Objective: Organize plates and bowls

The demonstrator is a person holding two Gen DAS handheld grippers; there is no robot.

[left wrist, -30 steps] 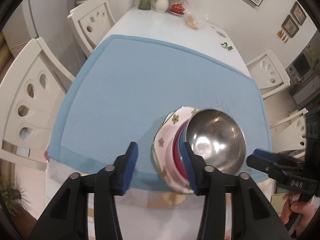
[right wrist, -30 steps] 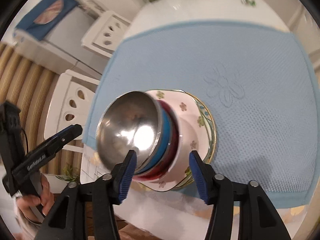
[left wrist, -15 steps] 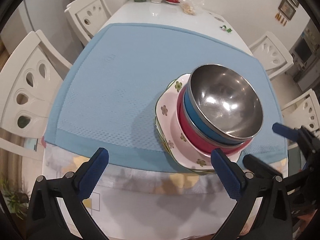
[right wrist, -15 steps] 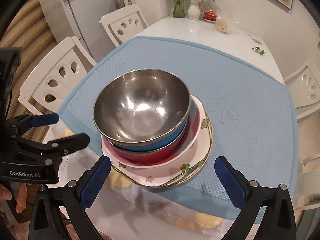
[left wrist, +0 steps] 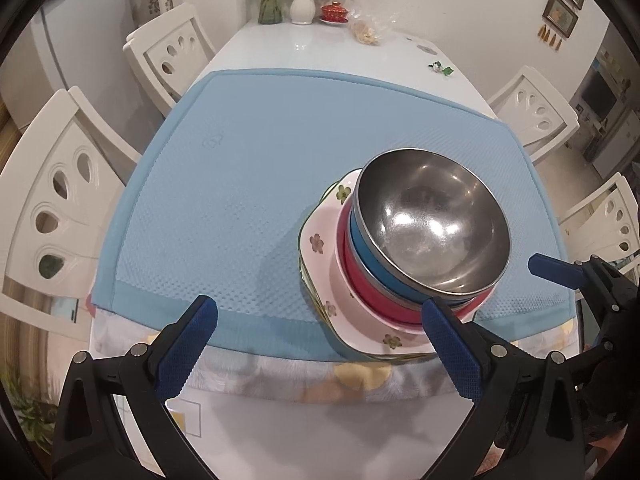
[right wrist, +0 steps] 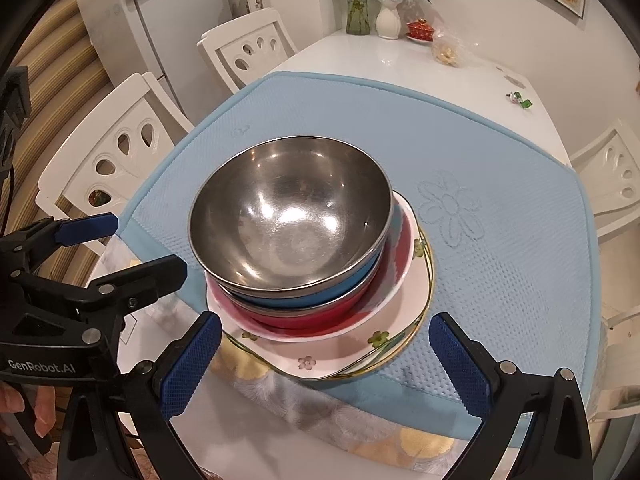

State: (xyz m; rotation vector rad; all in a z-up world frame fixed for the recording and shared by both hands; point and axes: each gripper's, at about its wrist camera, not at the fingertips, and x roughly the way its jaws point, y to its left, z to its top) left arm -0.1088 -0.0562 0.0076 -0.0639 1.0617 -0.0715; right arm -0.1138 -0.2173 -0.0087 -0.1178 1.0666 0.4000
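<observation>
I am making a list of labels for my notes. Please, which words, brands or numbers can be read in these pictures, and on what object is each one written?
"GenRobot.AI": white letters on the black body of the left gripper, seen in the right wrist view.
Fridge: small stickers near its top, too small to read.
Glass vase: a small label, too blurred to read.
Steel bowl, plate and blue mat: no text, only flower patterns.

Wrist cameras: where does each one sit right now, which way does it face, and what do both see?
Left wrist: behind the open left gripper, facing down the table; stack of bowls right of centre, right gripper at right edge.
Right wrist: behind the open right gripper, stack centred ahead; left gripper at left, fingers of a hand below.
Shared: stack, floral plate, blue mat, vase.
</observation>
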